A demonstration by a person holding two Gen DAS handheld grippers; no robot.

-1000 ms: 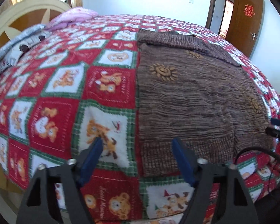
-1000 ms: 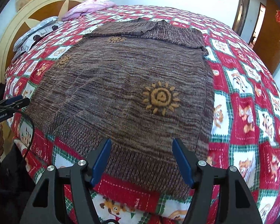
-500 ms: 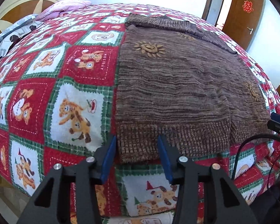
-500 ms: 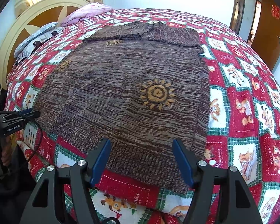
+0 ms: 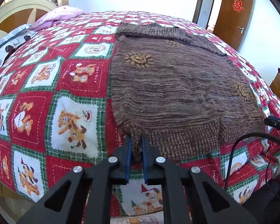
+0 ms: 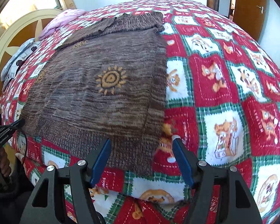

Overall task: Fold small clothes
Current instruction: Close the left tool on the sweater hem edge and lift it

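The brown sweater (image 5: 177,85) lies flat on the quilted bed (image 5: 46,85), hem toward the person. The left gripper (image 5: 135,149) is closed, pinching the hem corner at 6 o'clock, probably for lifting a fold. The right gripper (image 6: 141,155) stands wide open and empty over the other corner at 6 o'clock.

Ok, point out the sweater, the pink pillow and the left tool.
sweater (image 5: 177,85), left wrist view, middle of the knit body.
pink pillow (image 5: 59,15), left wrist view, its top surface.
left tool (image 5: 135,140), left wrist view, between the tips, pinching the hem.
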